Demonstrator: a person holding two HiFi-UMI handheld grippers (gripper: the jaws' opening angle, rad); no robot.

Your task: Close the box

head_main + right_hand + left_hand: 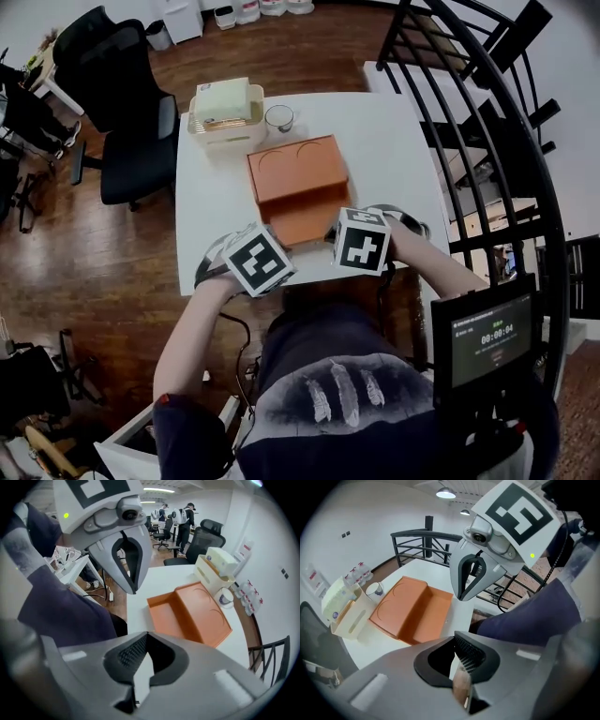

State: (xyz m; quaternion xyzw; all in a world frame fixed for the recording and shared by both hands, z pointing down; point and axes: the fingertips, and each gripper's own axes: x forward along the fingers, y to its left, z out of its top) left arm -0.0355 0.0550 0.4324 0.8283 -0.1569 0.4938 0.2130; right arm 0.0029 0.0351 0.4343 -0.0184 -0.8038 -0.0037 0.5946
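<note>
Open orange box (300,186), white table (396,141)

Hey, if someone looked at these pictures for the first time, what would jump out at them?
The orange box, lying open in the middle of the white table, catches the eye first. Then the left gripper and right gripper at the table's near edge, each topped by a black-and-white marker cube, tongs shut and empty. A black office chair stands left of the table.
</note>
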